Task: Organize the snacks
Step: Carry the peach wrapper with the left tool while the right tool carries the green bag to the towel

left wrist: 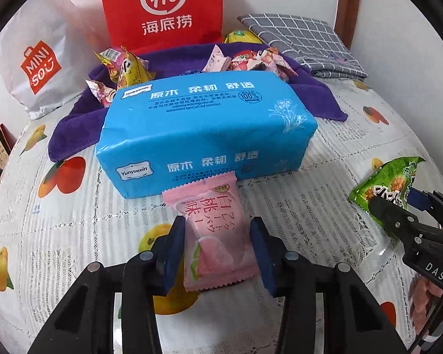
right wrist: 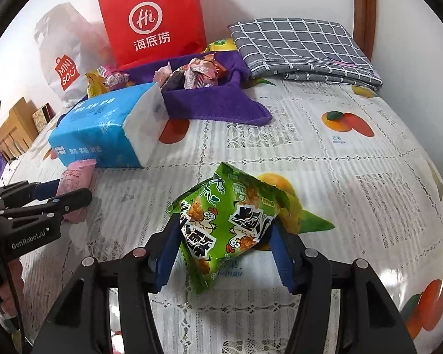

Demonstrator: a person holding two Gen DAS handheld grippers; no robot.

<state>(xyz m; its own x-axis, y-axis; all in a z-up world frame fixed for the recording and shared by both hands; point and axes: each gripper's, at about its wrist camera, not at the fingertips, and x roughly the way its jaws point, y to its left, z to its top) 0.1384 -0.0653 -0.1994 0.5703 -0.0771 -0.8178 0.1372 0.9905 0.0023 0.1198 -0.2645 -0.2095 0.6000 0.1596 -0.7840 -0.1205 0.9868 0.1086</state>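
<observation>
Pink peach snack packet [left wrist: 212, 233] sits between my left jaws [left wrist: 218, 253], pads not visibly pressing it, its far end against the blue tissue pack [left wrist: 203, 135]. Right jaws [right wrist: 224, 253] clench the green chicken snack bag [right wrist: 227, 224] above the bench [right wrist: 354, 183].

A blue tissue pack [left wrist: 203, 135] lies on a fruit-print tablecloth [left wrist: 325, 215], its far side on a purple towel [left wrist: 73, 124]; behind stand a red paper bag [left wrist: 162, 8] and a white Miniso bag [left wrist: 41, 67], beside folded grey checked cloth [left wrist: 304, 44].

Pink snack packet [left wrist: 215, 236] lies against the blue tissue pack [left wrist: 203, 135]; green packet [right wrist: 227, 224] apart.
</observation>
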